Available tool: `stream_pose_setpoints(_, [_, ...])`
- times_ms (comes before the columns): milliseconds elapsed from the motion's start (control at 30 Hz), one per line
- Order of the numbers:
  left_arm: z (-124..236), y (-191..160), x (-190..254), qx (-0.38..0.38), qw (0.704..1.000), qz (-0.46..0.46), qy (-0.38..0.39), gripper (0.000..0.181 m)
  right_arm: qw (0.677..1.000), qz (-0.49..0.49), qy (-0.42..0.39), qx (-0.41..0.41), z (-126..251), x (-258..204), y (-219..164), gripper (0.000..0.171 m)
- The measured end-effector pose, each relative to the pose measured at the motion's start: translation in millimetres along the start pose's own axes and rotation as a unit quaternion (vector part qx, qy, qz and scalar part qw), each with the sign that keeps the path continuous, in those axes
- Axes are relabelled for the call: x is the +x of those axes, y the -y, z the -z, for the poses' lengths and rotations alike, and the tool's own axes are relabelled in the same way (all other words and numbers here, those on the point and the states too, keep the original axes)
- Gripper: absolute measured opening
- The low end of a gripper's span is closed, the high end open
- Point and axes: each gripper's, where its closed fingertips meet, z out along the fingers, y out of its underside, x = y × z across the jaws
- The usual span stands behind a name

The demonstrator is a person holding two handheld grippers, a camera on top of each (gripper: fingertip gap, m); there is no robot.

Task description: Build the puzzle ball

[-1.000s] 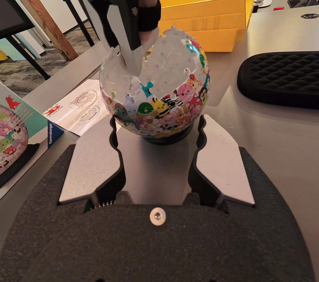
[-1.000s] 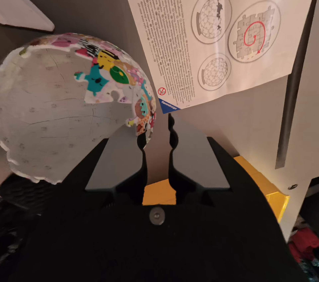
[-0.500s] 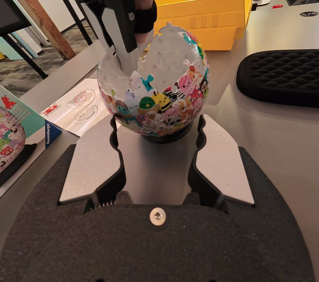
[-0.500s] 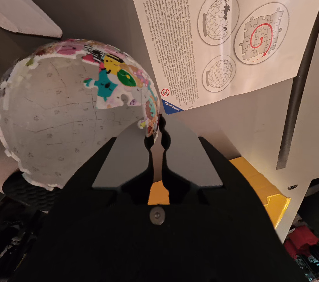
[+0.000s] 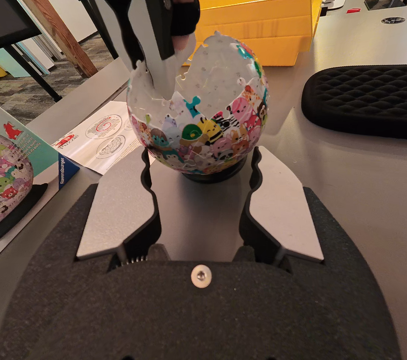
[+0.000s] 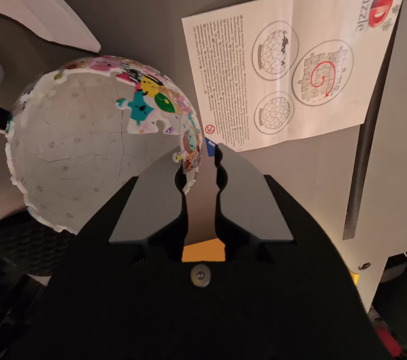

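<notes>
From the left wrist view, your left claw (image 5: 201,164) is spread wide, empty, just before the puzzle ball (image 5: 204,129), which sits on a black stand (image 5: 220,175) on the tabletop (image 5: 330,173). From the right wrist view, your right claw (image 6: 199,155) straddles the ball's open rim, slightly parted, with the instruction sheet (image 6: 286,74) beyond the ball.

Puzzle ball (image 5: 198,120) on stand (image 5: 212,175); leaflet (image 5: 99,138) left, bin (image 5: 264,19) behind.
</notes>
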Motion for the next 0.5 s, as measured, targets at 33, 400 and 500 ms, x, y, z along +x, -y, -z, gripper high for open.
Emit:
stream_pose_setpoints(33, [0.0, 0.0, 0.0, 0.000, 1.000, 0.000, 0.000, 0.088, 1.000, -0.002, 0.002, 0.006, 0.4, 1.0, 1.1, 0.032])
stream_pose_setpoints(400, [0.5, 0.5, -0.2, 0.002, 1.000, 0.001, -0.001, 0.087, 0.998, 0.044, 0.000, -0.038, -10.1, 2.1, -2.7, 0.017])
stream_pose_setpoints(500, [0.6, 0.4, -0.4, 0.002, 1.000, 0.002, -0.001, 0.087, 0.998, 0.048, 0.002, -0.041, -10.5, -0.2, -2.3, 0.007])
